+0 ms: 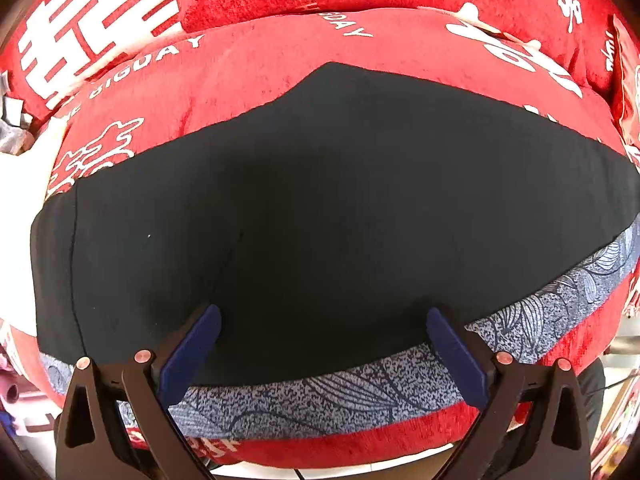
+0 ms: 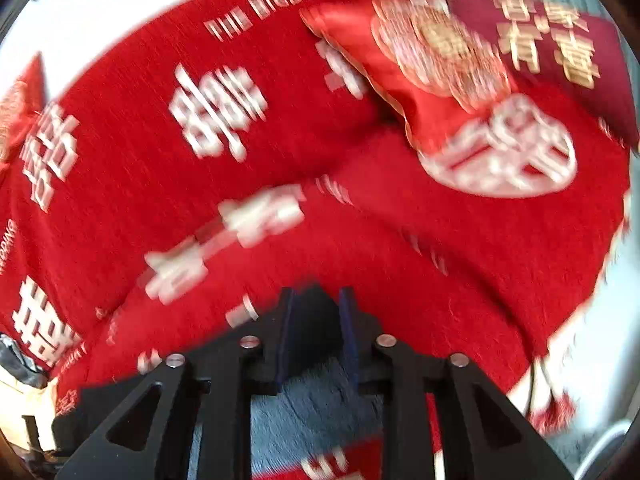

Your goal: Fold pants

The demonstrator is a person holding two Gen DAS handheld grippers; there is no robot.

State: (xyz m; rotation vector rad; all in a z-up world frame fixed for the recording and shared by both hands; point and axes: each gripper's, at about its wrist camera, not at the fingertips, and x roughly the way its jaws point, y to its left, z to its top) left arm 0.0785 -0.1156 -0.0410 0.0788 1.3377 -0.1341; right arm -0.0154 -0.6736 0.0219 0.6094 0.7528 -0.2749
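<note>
Pants (image 1: 320, 200) edge pinched; red blanket (image 1: 360, 36) beyond.

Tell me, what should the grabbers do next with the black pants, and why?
Probably the right gripper, pinching a black fold of the pants, should carry it over while the open left gripper hovers above the patterned waistband. The pants lie flat on the red blanket.

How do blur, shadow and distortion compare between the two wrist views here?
Left wrist: sharp, strong fisheye bowing, a soft shadow on the black pants ahead of the open left gripper. Right wrist: heavy motion blur smears the red blanket; right gripper pinches dark fabric.
</note>
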